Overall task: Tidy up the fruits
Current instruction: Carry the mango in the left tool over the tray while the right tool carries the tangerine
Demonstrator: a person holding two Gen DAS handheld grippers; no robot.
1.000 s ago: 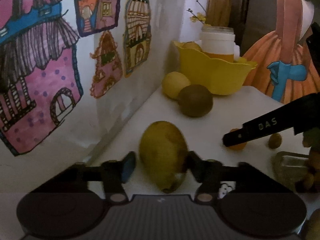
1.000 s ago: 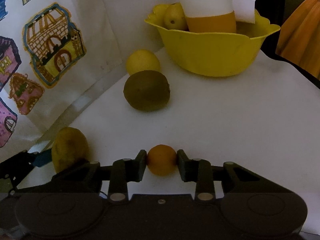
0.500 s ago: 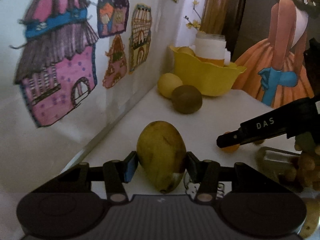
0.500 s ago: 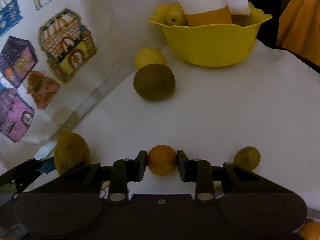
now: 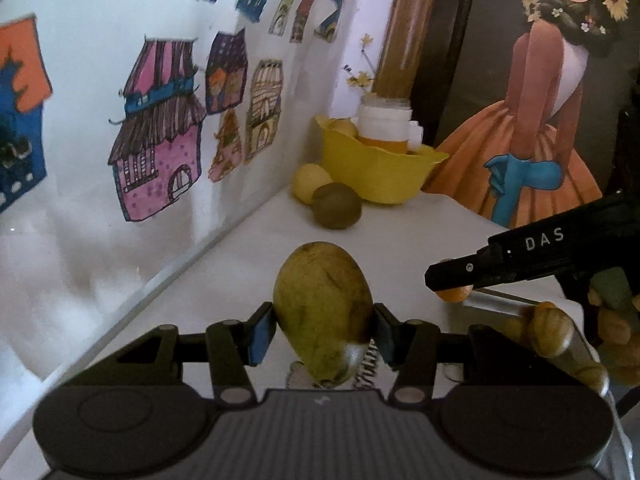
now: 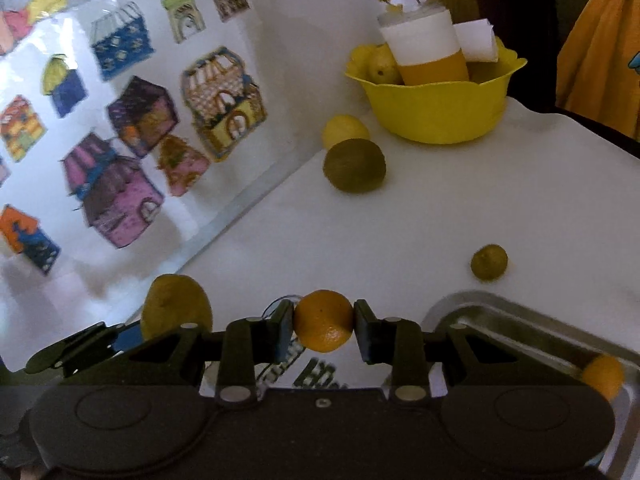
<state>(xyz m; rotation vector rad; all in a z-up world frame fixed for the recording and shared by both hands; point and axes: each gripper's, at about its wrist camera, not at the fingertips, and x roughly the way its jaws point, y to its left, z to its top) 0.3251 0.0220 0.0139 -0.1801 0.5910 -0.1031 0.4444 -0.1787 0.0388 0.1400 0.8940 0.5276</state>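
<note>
White and smooth, the tabletop (image 6: pixel 460 208) meets at its left edge a glossy wall panel (image 5: pixel 100 240) covered with hand-drawn paper houses.

At 12 o'clock in the right wrist view stands a yellow plastic bowl (image 6: pixel 436 112) with a wavy rim; it holds a white and orange cup (image 6: pixel 424 52) and a small yellow fruit. Just beside the bowl, at its 8 o'clock, a round yellow lemon (image 6: pixel 345 131) and a dull brown-green kiwi (image 6: pixel 354 165) lie touching each other.

The left gripper (image 5: pixel 323 330) pinches a yellow-green mango (image 5: pixel 323 312), egg-shaped with a dark bruise near its lower end; both pads press on its sides and it hangs clear of the table. The right gripper (image 6: pixel 323 326) has its jaws nearly together and squeezes a small orange (image 6: pixel 323 321) with dimpled skin, also lifted off the surface.

At 4 o'clock from this orange lies a shiny metal tray (image 6: pixel 532 320) with rounded corners; another orange fruit (image 6: pixel 603 374) rests inside it at the right. A small olive-coloured fruit (image 6: pixel 489 262) sits alone on the table just beyond the far rim of the tray. Between the kiwi and the tray the white surface is bare and wide.
</note>
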